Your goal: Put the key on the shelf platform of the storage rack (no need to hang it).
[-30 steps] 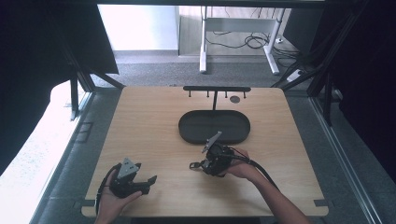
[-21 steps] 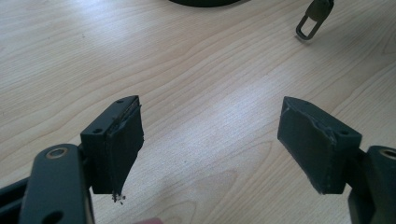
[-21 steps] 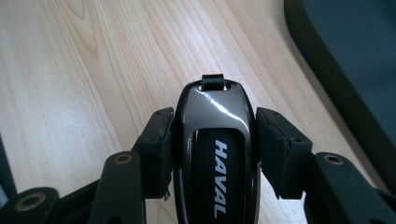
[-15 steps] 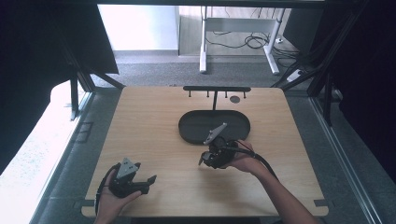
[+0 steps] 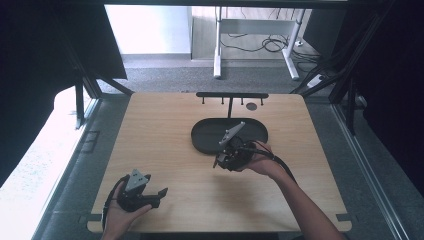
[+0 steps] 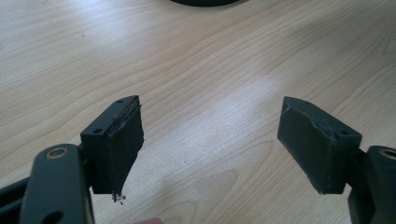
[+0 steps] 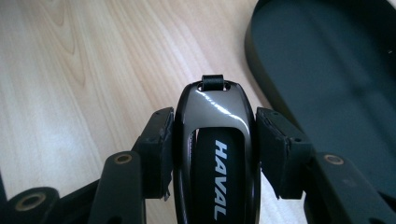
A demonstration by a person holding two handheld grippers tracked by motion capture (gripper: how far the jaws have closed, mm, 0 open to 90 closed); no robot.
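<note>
1 key fob (image 7: 215, 154) clamped in right tool (image 7: 212, 140), 1 tray (image 7: 327, 70), 1 table (image 7: 70, 70)

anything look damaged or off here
One thing: the left hand-held gripper has a worn pad, its rubber frayed, with crumbs hanging off the lower corner. Otherwise the right hand-held gripper grips the key fob squarely beside the tray.

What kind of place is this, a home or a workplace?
Probably a workplace test room: a bare wooden table set inside a dark frame, desk legs with loose cables on the floor behind, and a person working with hand-held grippers.
</note>
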